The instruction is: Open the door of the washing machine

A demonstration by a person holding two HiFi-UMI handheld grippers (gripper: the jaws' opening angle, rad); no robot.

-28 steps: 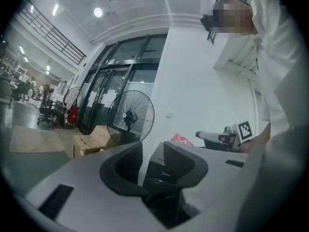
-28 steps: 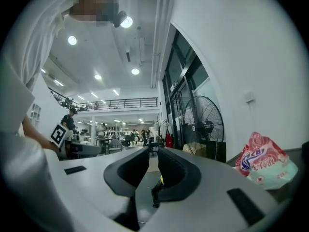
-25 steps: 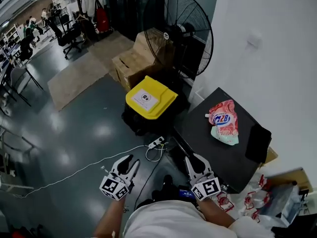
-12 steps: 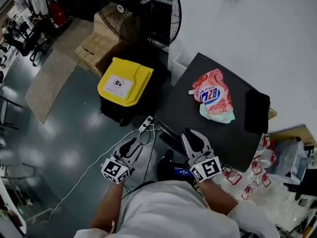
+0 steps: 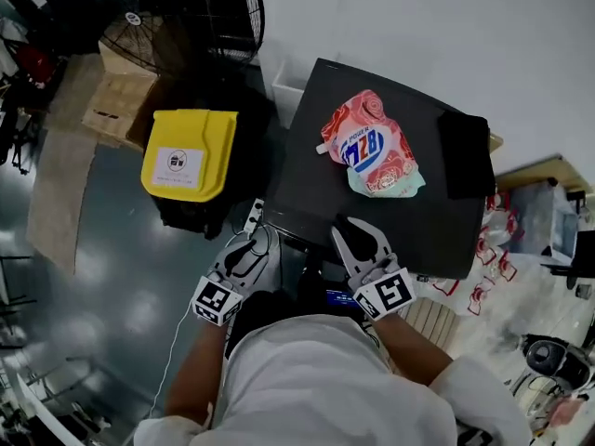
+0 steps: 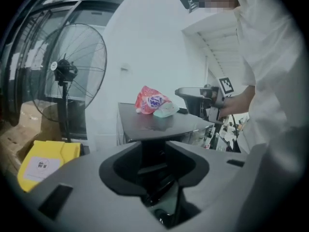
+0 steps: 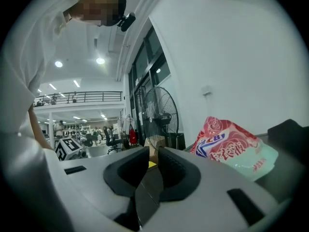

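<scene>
A washing machine (image 5: 311, 170) stands against a white wall (image 5: 418, 26), its dark top facing up. Its front is turned toward a person in a white shirt (image 5: 307, 379), and the door cannot be made out from above.

The person bends over the near edge of the top with a gripper in each hand. The left gripper (image 5: 249, 247) hangs just off the near left corner, pointing a little downward. Its jaws have just been opening and now stand wide apart with nothing between them. The right gripper (image 5: 359, 234) lies over the near edge of the top, pointing level toward the wall. Its jaws are barely apart, leaving only a narrow slit, and hold nothing.

A pink and white detergent bag (image 5: 367, 145) lies flat on the top, toward the far edge. A black cloth (image 5: 465, 151) rests along the right edge, well apart from both grippers.

On the floor (image 5: 102, 240) to the left of the machine sits a dark bin with a yellow lid (image 5: 186, 151), and a white power strip (image 5: 253, 216) lies near its foot. Beyond the bin are cardboard boxes (image 5: 116, 96) and a large black standing fan (image 5: 191, 17).
</scene>
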